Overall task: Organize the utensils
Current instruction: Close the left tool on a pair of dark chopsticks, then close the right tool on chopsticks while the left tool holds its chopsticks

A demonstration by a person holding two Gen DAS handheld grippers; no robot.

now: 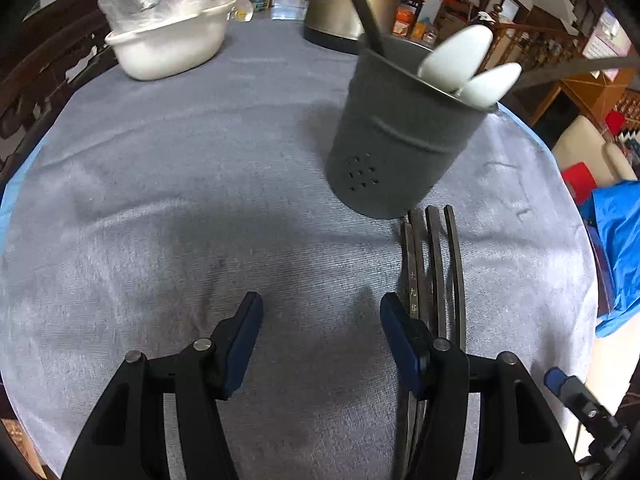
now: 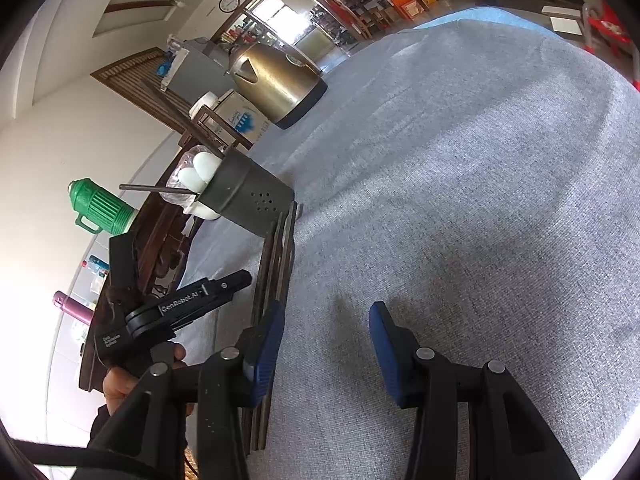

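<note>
A: Where are the chopsticks (image 1: 434, 264)?
B: They lie flat on the table (image 1: 200, 200), side by side. Their far ends almost touch the grey cup (image 1: 400, 136).
A: What is in the cup?
B: Two white spoons (image 1: 460, 64) and a dark stick (image 1: 362, 8).
A: Is the left hand-held gripper (image 1: 322, 312) holding anything?
B: No. It is partly open, with only cloth between its pads. Its right pad is just beside the chopsticks.
A: And the right hand-held gripper (image 2: 326, 320)?
B: Partly open and empty too. The chopsticks lie by its left pad.
</note>
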